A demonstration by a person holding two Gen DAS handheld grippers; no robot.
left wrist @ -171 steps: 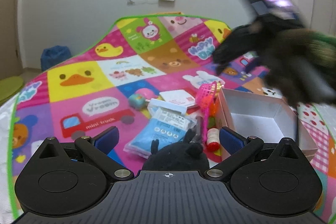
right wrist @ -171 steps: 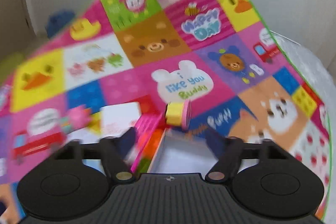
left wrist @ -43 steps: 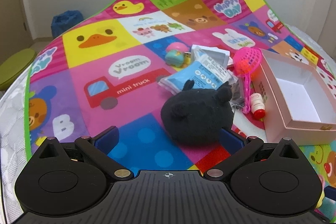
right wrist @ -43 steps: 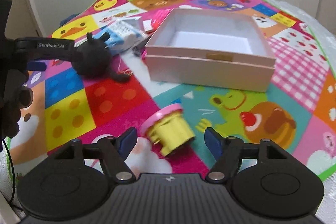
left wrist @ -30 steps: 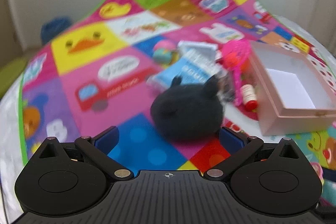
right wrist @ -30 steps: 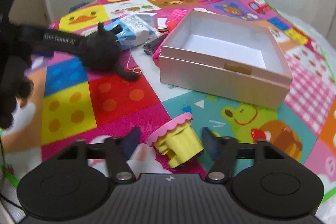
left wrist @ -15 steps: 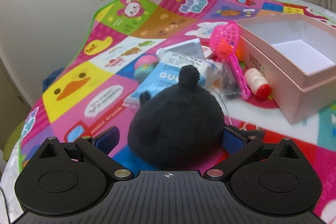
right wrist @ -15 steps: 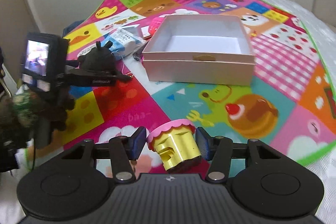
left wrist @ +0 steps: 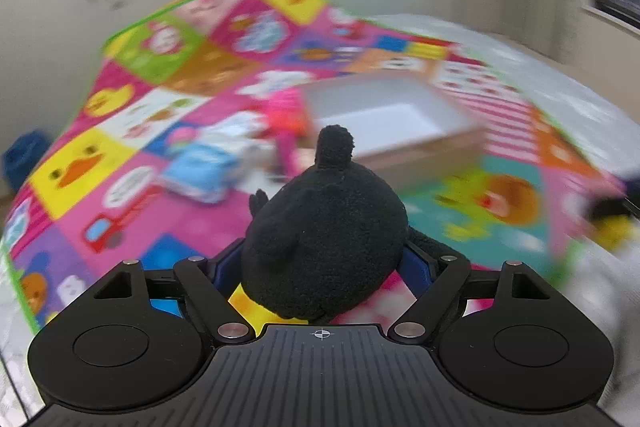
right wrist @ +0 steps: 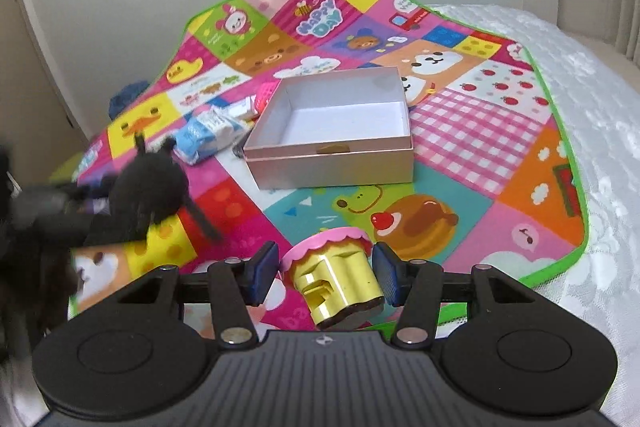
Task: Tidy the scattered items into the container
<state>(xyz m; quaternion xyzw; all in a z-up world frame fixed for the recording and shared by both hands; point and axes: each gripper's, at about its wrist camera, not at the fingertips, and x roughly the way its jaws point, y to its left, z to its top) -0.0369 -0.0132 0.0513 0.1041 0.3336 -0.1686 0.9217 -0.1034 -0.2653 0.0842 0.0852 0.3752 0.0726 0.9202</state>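
Observation:
In the left wrist view a black plush toy fills the space between the blue pads of my left gripper, whose jaws are closing on it. The right wrist view shows that plush lifted off the mat, left of the box. My right gripper is shut on a yellow cupcake toy with a pink frill, held above the mat's near edge. The open pink box with a white inside lies ahead of both grippers and holds nothing.
A blue packet, a white carton and a pink net scoop lie in a cluster left of the box on the colourful play mat. White quilted bedding surrounds the mat; a wall stands behind.
The left jaws have come in onto the black plush and lifted it, swinging right toward the box. The right gripper has risen a little with the cupcake toy held.

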